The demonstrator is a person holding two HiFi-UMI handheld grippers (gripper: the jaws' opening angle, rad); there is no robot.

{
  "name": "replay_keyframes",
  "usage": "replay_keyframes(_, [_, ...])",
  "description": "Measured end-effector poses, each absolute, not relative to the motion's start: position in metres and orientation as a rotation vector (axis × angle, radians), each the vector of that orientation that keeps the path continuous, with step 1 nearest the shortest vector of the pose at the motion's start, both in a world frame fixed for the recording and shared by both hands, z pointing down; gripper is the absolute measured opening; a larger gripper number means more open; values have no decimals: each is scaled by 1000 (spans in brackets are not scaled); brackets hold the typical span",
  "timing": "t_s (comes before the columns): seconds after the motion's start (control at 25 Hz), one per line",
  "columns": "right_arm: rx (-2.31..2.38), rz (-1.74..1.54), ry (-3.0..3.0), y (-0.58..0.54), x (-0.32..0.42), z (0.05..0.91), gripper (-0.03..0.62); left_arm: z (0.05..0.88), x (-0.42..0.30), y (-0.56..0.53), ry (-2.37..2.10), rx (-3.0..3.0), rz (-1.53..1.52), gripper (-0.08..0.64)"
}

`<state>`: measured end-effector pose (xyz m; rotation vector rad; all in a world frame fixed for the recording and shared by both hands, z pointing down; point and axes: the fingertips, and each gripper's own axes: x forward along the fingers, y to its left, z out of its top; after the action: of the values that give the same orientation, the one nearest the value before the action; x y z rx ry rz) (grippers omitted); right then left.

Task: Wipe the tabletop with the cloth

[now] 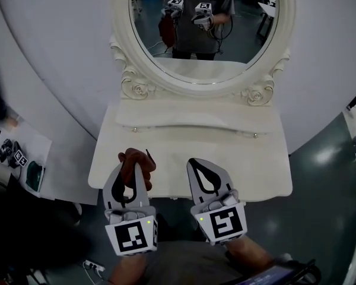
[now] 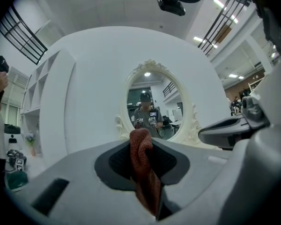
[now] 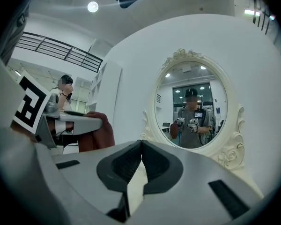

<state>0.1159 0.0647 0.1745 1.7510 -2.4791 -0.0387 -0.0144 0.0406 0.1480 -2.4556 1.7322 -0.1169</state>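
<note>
while the left gripper [image 1: 132, 170] pinches the cloth [image 1: 134, 157], the right gripper [image 1: 202, 170] seems shut.

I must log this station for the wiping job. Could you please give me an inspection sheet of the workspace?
Surface: white dressing table tabletop, bare, no stain visible.
Job's things: reddish-brown cloth, over the tabletop's front edge; contact unclear.
Clutter: nothing seen on the tabletop.
Grippers: left gripper shut on the cloth; right gripper shut, empty.
Cables: one cable on the floor, lower left.
Surroundings: oval mirror with ornate white frame; curved white wall; sheet with dark items on the floor, left.
</note>
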Motion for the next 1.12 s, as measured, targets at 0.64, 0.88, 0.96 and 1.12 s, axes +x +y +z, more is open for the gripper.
replay_keyframes(0.64, [1777,-72,-2473,75,122,169,14,149,10,56,1658,-2523,-137,80])
replay_keyframes(0.88, [1773,-66,-2474,73,118,171,14,149,10,55,1650,-2531,-138,80])
replay_keyframes(0.96, [1774,-61,-2473,72,118,172,14,150,10,54,1647,-2532,-142,80])
replay_keyframes(1.12, [1774,-58,-2470,68,119,173,14,151,11,51,1642,-2536,-146,80])
